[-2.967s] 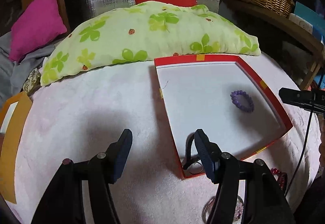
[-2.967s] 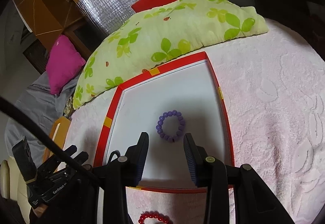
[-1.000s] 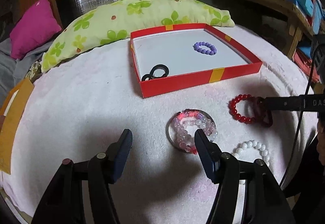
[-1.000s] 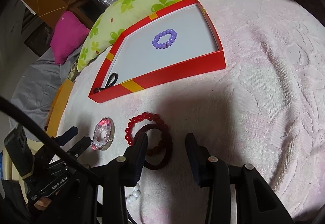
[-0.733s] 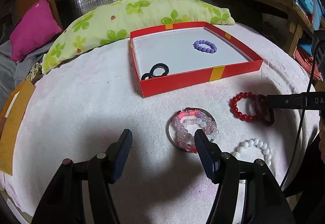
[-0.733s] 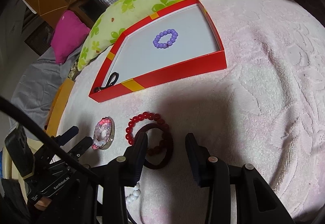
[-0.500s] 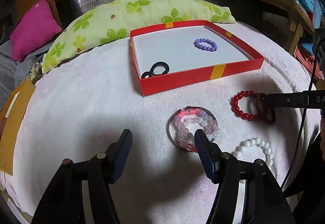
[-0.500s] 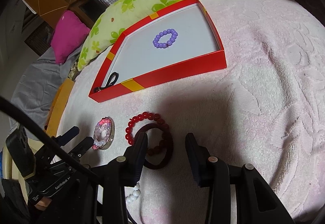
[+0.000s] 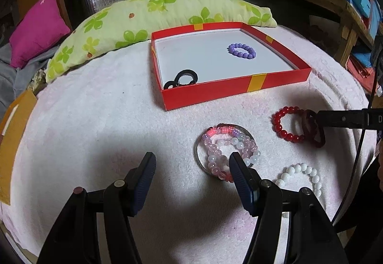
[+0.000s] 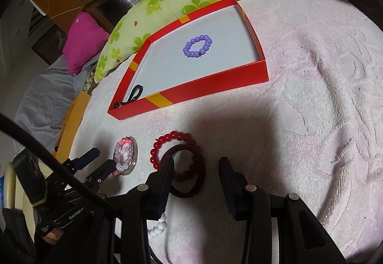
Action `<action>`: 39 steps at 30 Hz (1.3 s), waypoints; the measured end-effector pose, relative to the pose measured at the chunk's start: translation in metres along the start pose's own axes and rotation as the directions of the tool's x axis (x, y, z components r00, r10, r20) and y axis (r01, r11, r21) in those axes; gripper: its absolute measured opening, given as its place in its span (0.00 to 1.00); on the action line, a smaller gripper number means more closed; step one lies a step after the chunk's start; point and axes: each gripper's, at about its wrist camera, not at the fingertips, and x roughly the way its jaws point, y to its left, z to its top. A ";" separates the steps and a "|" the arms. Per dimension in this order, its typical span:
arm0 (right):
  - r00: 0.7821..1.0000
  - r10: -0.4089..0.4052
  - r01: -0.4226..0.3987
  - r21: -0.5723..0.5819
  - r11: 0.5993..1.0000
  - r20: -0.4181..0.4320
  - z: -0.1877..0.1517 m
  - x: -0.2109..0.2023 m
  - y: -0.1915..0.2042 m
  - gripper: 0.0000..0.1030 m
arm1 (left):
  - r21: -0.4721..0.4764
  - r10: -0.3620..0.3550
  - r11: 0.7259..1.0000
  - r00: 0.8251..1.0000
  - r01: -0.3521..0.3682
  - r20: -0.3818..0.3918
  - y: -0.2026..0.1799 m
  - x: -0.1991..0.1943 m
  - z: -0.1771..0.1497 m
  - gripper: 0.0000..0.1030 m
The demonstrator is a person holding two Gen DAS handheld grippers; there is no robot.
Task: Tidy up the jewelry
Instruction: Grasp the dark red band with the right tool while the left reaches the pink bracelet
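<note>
Left hand-held gripper (image 9: 191, 163) is seen released in the left wrist view, its jaws spread wide over the pink towel (image 9: 95, 120) on the worktop. A pile of pink and white bead bracelets (image 9: 227, 146) lies just ahead of its right finger, resting on a thin metal bangle. A white bead bracelet (image 9: 299, 176) lies further to the right, and a red bead bracelet (image 9: 287, 126) beyond that. Farther ahead the red box (image 9: 215, 94) is seen, holding a purple bracelet (image 9: 241, 51) and a black band (image 9: 183, 78). The beaded pieces are judged light, limp on their elastic and likely to roll; a pinch across one side of the loop would suit them. Compared with three seconds ago, when this gripper hung over the box corner, it is now well back from the box.

Right hand-held gripper (image 10: 195, 168) is likewise shown unclenched in the right wrist view. A dark red band (image 10: 191, 173) lies partly between its fingers, overlapping the red bead bracelet (image 10: 167, 142), with its left finger (image 10: 165, 175) over the band's edge. The band is judged soft and easily squeezed flat. Three seconds ago the purple bracelet (image 10: 197, 46) lay just ahead; it now lies far ahead.
</note>
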 end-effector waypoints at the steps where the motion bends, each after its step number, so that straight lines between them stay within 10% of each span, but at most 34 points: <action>1: 1.000 0.002 -0.002 -0.004 1.000 0.001 0.000 -0.001 0.000 0.41 | -0.007 -0.008 1.000 1.000 0.008 -0.001 0.001 0.000 0.000 0.63; 16: 1.000 0.003 -0.003 -0.056 0.998 0.003 -0.006 -0.004 0.001 0.41 | -0.018 -0.058 0.998 0.998 0.058 0.000 -0.001 0.003 0.001 0.60; 30: 0.990 -0.109 0.117 -0.100 0.988 0.086 -0.005 -0.005 0.005 0.10 | 0.002 -0.159 0.987 0.987 0.159 0.017 -0.008 0.002 0.001 0.09; 39: 0.996 -0.054 0.056 -0.028 0.998 0.067 -0.001 -0.008 -0.012 0.10 | -0.036 -0.213 0.976 0.976 0.214 0.039 -0.002 0.002 0.004 0.09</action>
